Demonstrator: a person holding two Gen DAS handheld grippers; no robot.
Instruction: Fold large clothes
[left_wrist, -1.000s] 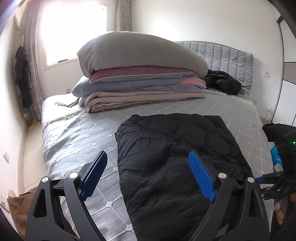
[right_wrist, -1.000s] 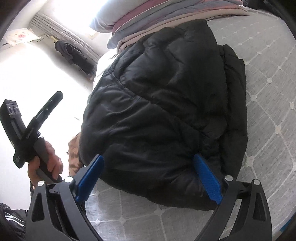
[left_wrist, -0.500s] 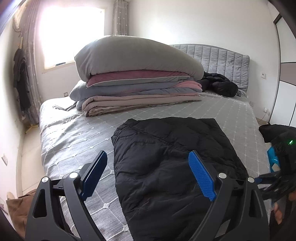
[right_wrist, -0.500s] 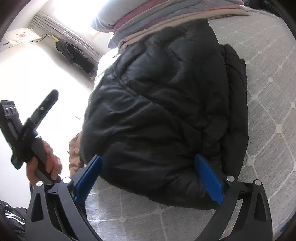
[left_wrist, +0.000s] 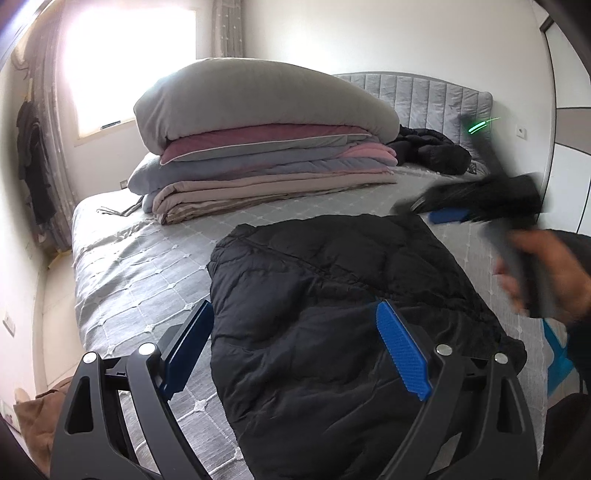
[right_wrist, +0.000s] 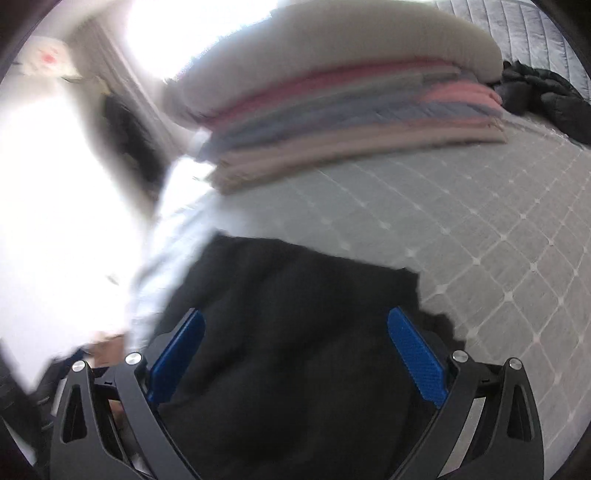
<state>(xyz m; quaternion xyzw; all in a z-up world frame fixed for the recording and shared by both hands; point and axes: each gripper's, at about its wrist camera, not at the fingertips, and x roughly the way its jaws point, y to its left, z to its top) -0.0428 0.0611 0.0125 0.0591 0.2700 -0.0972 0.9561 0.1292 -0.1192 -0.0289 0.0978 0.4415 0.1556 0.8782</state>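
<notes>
A black puffer jacket (left_wrist: 343, 317) lies folded into a rough rectangle on the grey quilted bed (left_wrist: 147, 266). My left gripper (left_wrist: 295, 354) is open and empty, above the jacket's near left part. The right gripper appears blurred in the left wrist view (left_wrist: 476, 203), held in a hand over the jacket's far right corner. In the right wrist view my right gripper (right_wrist: 295, 354) is open and empty, with the jacket (right_wrist: 295, 350) below and between its fingers.
A stack of folded quilts with a grey pillow on top (left_wrist: 266, 147) takes up the far part of the bed. Another black garment (left_wrist: 428, 147) lies by the grey headboard (left_wrist: 436, 99). A window (left_wrist: 125, 62) and hanging dark clothes (left_wrist: 33, 162) are at the left.
The right gripper has swung up and forward from the jacket's near right side to over its far right corner; its view is blurred. The left gripper has barely moved. Both stay open.
</notes>
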